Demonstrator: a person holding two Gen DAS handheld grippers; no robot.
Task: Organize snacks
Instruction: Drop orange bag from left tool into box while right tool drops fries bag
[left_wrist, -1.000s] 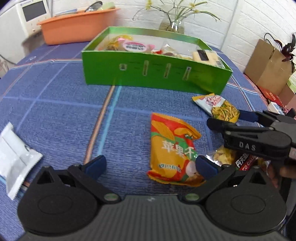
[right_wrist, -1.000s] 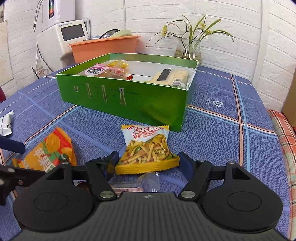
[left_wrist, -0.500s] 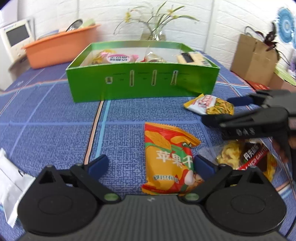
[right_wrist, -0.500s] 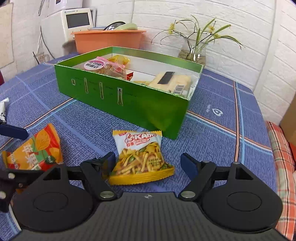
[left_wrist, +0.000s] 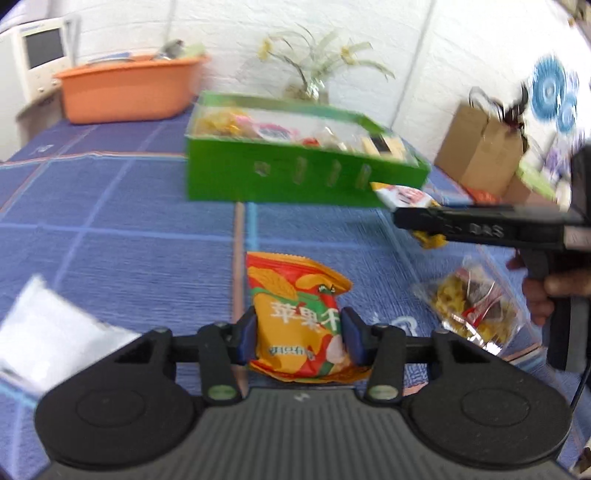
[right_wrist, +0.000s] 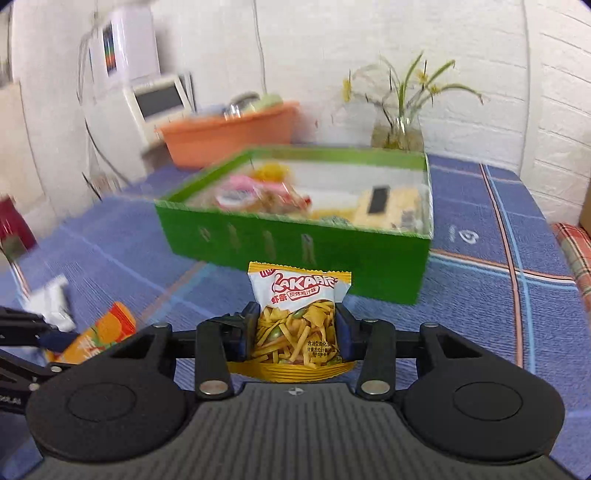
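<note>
My left gripper (left_wrist: 298, 338) is shut on an orange dried-apple snack bag (left_wrist: 295, 314), pinching its lower half. My right gripper (right_wrist: 295, 334) is shut on a yellow-and-white shrimp-stick packet (right_wrist: 298, 317) and holds it above the cloth; it also shows in the left wrist view (left_wrist: 424, 221) with the packet (left_wrist: 404, 195) in it. The green box (left_wrist: 295, 173) stands beyond, with several snacks inside; it also shows in the right wrist view (right_wrist: 306, 243). A clear bag of yellow snacks (left_wrist: 472, 302) lies on the cloth to the right.
A white packet (left_wrist: 48, 332) lies at the left on the blue checked tablecloth (left_wrist: 110, 229). An orange basin (left_wrist: 129, 88), a white appliance (left_wrist: 33, 55) and a flower vase (right_wrist: 397, 133) stand behind the box. A cardboard bag (left_wrist: 480, 147) stands at the right.
Both grippers have closed on their packets: the left on the orange bag, the right on the shrimp-stick packet. The right gripper has risen with its packet. Both views are blurred by motion.
</note>
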